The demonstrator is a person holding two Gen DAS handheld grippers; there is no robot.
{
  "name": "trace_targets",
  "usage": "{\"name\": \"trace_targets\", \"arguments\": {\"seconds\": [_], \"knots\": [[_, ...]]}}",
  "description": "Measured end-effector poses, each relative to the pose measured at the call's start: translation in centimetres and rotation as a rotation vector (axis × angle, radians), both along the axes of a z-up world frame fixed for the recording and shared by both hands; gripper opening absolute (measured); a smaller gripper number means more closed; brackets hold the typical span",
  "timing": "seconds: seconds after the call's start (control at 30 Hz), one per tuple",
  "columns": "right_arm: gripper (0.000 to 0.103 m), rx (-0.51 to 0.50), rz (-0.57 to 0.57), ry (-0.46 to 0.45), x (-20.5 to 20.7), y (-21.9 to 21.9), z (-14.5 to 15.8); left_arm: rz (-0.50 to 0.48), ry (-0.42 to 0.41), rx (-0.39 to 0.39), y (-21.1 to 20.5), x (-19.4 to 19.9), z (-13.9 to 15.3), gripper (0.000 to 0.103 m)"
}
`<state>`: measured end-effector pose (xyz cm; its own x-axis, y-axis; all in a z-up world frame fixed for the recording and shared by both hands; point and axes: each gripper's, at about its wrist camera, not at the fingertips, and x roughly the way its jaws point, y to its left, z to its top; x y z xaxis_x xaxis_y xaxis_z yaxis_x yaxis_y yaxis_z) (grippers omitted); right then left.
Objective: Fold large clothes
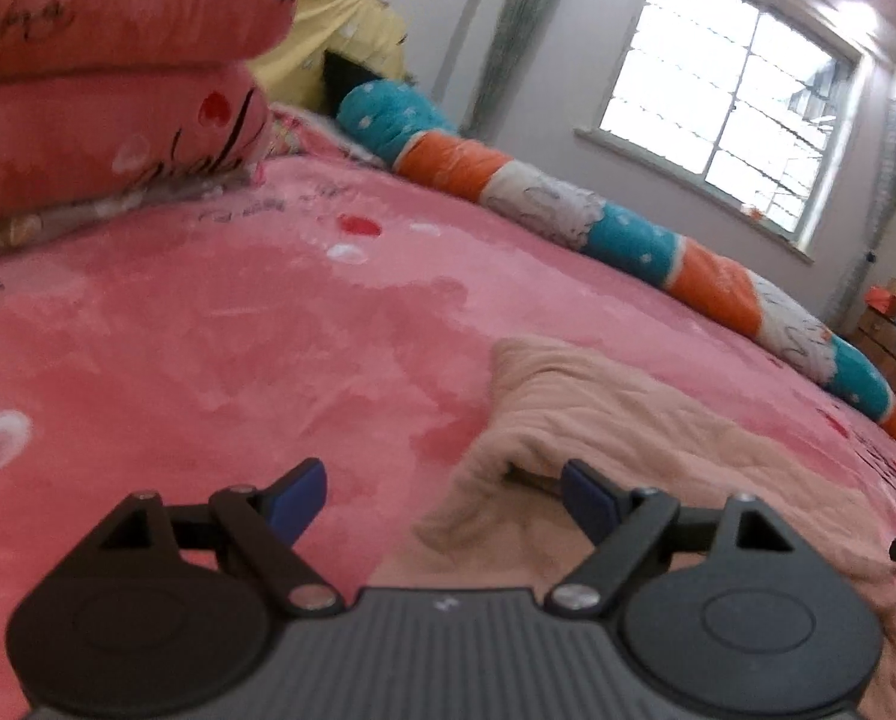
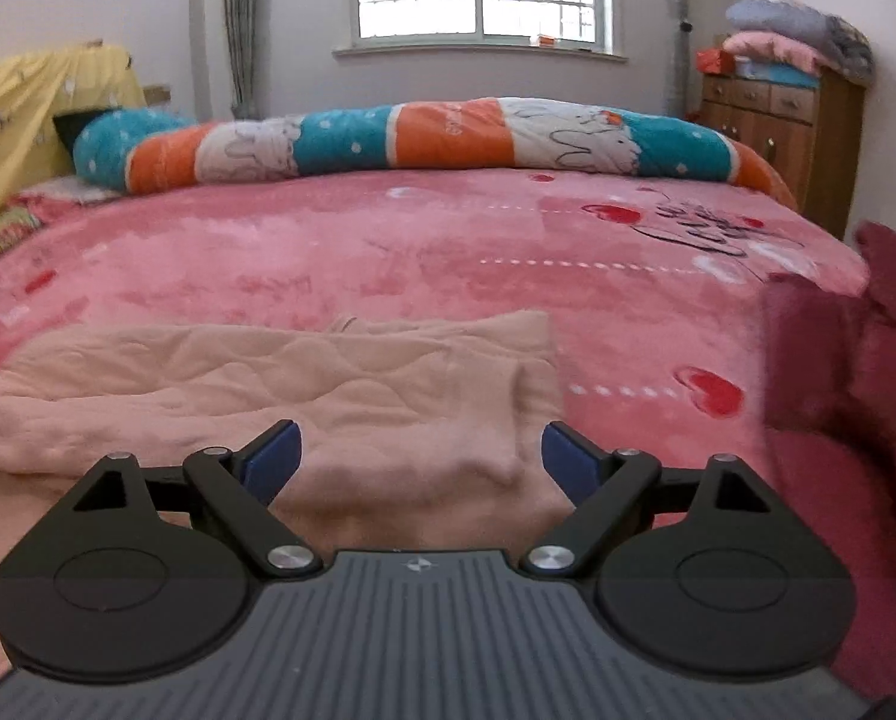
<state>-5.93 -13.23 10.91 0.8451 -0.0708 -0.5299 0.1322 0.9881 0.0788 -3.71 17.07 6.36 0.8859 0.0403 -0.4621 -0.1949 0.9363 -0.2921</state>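
A pale peach quilted garment [image 2: 280, 384] lies folded flat on the pink bed cover [image 2: 448, 252]. In the left wrist view its left end [image 1: 616, 420] lies to the right of centre. My left gripper [image 1: 445, 495] is open and empty, low over the garment's left edge, with its right finger above the cloth. My right gripper [image 2: 421, 459] is open and empty, just above the garment's right end. Both have blue pads.
A rolled teal, orange and white blanket [image 2: 424, 138] lies along the far side of the bed. Stacked pink pillows [image 1: 106, 90] sit at the head. A dark red cloth [image 2: 856, 372] lies at the right. A wooden dresser [image 2: 790, 132] stands by the wall.
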Motion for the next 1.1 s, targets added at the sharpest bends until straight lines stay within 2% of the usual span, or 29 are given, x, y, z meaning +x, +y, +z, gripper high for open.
{"name": "trace_targets", "arguments": {"seconds": [0.17,0.3,0.4,0.53,0.6,0.83,0.97,1.1], "knots": [[0.103,0.02,-0.02,0.062,-5.5,-0.3,0.2,-0.105,-0.004,0.035,-3.4,-4.1,1.1,0.088],[0.103,0.011,-0.011,0.096,-9.4,-0.2,0.0,-0.151,0.017,0.057,-5.2,-7.1,1.3,0.088],[0.103,0.013,0.024,0.098,-12.2,-0.2,0.5,-0.163,0.037,0.066,-5.6,-9.1,1.6,0.088],[0.103,-0.013,0.106,0.079,-16.5,0.2,1.0,-0.183,0.04,0.116,-6.4,-11.7,2.2,0.088],[0.103,-0.029,0.114,0.06,-18.1,0.1,1.3,-0.209,0.048,0.109,-7.0,-12.7,2.4,0.088],[0.103,0.114,0.052,0.078,-19.4,-2.7,1.0,-0.359,0.113,0.06,-10.4,-17.1,2.5,0.088],[0.103,0.092,0.01,0.056,-20.7,-2.4,1.1,-0.44,0.157,0.048,-12.3,-19.5,1.7,0.087],[0.103,0.157,-0.043,0.045,-21.0,-3.7,1.1,-0.508,0.217,0.045,-14.2,-21.0,0.3,0.083]]}}
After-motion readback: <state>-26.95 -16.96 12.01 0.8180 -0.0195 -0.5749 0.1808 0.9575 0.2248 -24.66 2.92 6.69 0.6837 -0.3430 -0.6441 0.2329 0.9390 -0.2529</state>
